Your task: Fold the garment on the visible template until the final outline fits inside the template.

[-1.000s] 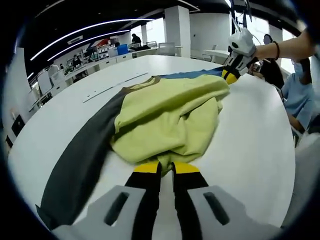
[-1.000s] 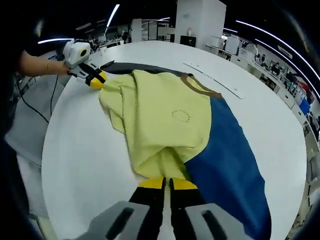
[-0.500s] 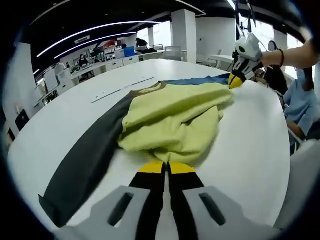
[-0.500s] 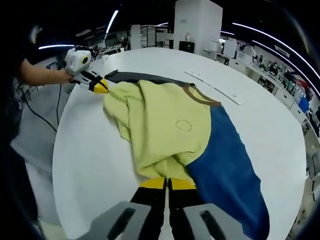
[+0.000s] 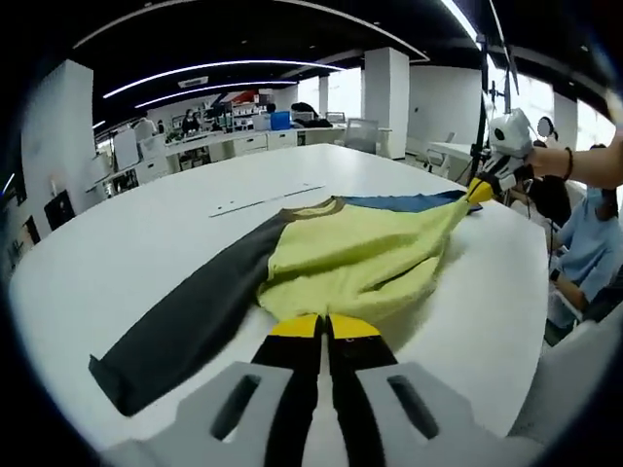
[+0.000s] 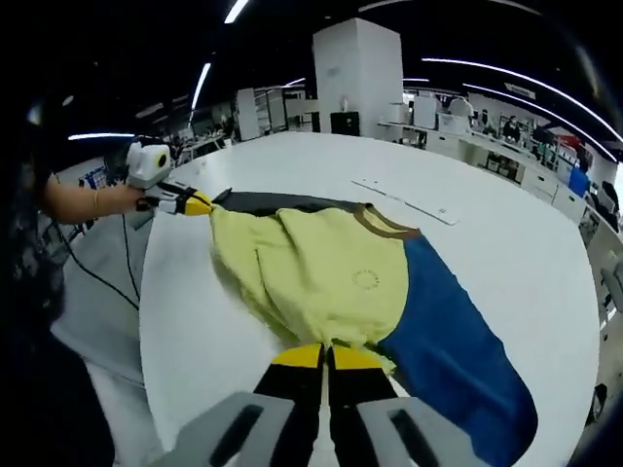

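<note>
A yellow-green top [image 5: 360, 258] with a brown collar [image 6: 384, 222], a dark grey sleeve [image 5: 195, 321] and a blue sleeve [image 6: 448, 341] lies on the white round table [image 5: 127, 253]. My left gripper [image 5: 324, 327] is shut on one corner of the yellow hem near the table edge. My right gripper [image 6: 326, 353] is shut on the other hem corner. Each one appears in the other's view, the right gripper [image 5: 480, 190] far right and the left gripper [image 6: 192, 204] far left. The hem runs stretched between them, bunched in soft folds over the body.
A thin white strip [image 5: 268, 199] lies on the table beyond the collar, also seen as a strip [image 6: 404, 199] in the right gripper view. The table edge [image 6: 156, 321] runs close by both grippers. A seated person [image 5: 584, 209] is beyond the table; office desks stand behind.
Both cameras have dropped lower and drawn back. The yellow hem has been pulled out longer and flatter between the two grippers, which have moved further apart. Both stay shut on the cloth.
</note>
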